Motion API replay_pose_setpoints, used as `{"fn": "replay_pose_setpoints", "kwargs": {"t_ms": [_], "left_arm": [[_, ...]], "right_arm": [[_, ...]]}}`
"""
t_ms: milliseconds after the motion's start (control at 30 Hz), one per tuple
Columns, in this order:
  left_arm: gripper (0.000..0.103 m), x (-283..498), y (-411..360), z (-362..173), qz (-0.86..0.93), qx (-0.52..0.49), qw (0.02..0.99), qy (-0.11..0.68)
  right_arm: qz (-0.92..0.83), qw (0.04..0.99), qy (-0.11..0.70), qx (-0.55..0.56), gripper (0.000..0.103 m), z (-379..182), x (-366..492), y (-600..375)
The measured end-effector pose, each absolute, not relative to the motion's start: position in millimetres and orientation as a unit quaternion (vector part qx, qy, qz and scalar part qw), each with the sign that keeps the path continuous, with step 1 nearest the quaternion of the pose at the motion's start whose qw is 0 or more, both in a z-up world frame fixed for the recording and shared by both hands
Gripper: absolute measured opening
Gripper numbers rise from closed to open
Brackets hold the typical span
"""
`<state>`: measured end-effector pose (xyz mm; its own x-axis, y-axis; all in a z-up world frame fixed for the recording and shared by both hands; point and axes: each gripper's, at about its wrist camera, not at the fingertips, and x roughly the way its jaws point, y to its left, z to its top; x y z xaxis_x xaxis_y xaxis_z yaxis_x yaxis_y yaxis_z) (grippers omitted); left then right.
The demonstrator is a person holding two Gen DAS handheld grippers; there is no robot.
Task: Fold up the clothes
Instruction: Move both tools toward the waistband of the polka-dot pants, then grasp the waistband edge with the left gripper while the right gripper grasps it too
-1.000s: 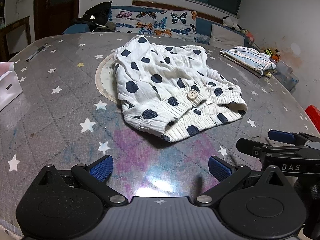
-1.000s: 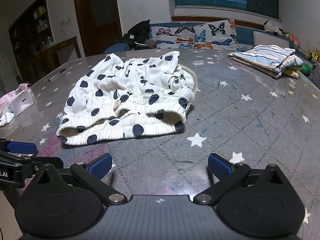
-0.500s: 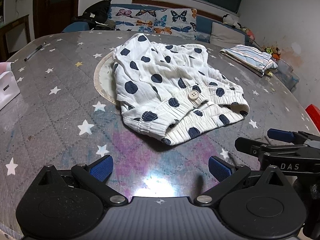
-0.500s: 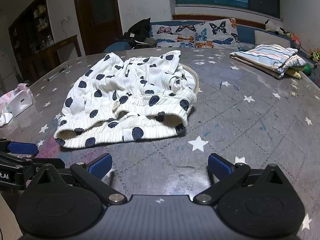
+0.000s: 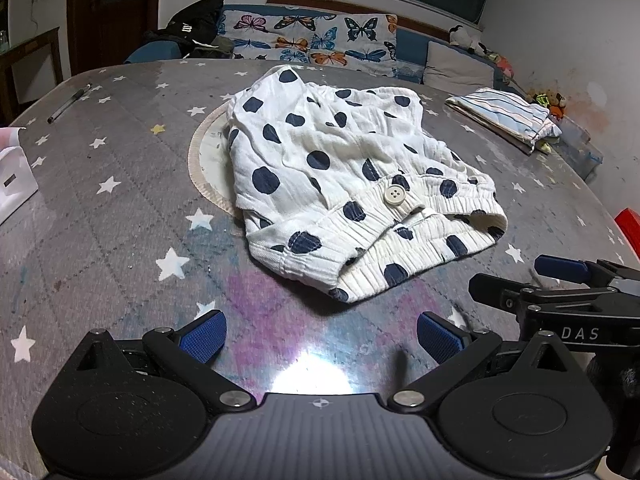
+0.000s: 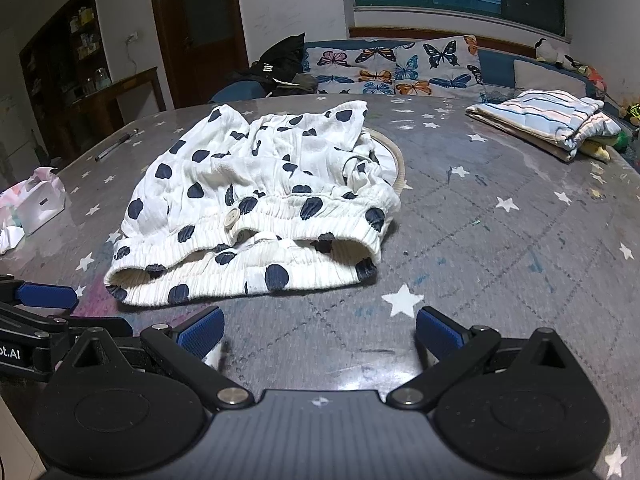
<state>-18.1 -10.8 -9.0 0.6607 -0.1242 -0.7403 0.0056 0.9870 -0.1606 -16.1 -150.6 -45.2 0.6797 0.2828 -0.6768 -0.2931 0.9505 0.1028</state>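
Observation:
White shorts with navy dots [image 5: 352, 184] [image 6: 260, 200] lie crumpled in the middle of the grey star-print table [image 5: 120, 208], elastic waistband and a white button [image 5: 395, 195] facing me. My left gripper [image 5: 322, 336] hovers open just short of the waistband's left corner, nothing between its blue pads. My right gripper [image 6: 320, 330] is open too, a little before the waistband's right end. Each gripper shows at the side of the other's view.
A folded striped garment [image 6: 548, 120] lies at the table's far right. A round woven mat [image 5: 208, 160] sits under the shorts. A pen [image 5: 68, 104] and a white tissue pack [image 6: 36, 204] lie at the left. A butterfly-print sofa [image 5: 312, 40] stands behind the table.
Both grippers have crept forward towards the shorts' waistband, which looms a little larger. The shorts have not moved, and both grippers stay open.

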Motion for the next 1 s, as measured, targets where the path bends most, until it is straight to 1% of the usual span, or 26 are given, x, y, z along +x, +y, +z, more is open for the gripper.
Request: {"fn": "replay_pose_setpoints", "kwargs": {"t_ms": [1000], "left_arm": [[0.103,8.2,-3.8,-3.8,-0.031,-0.077,0.912,0.402]], "right_arm": [[0.159,0.915,0.371,-0.011,0.103,-46.6,9.3,-144.6]]}}
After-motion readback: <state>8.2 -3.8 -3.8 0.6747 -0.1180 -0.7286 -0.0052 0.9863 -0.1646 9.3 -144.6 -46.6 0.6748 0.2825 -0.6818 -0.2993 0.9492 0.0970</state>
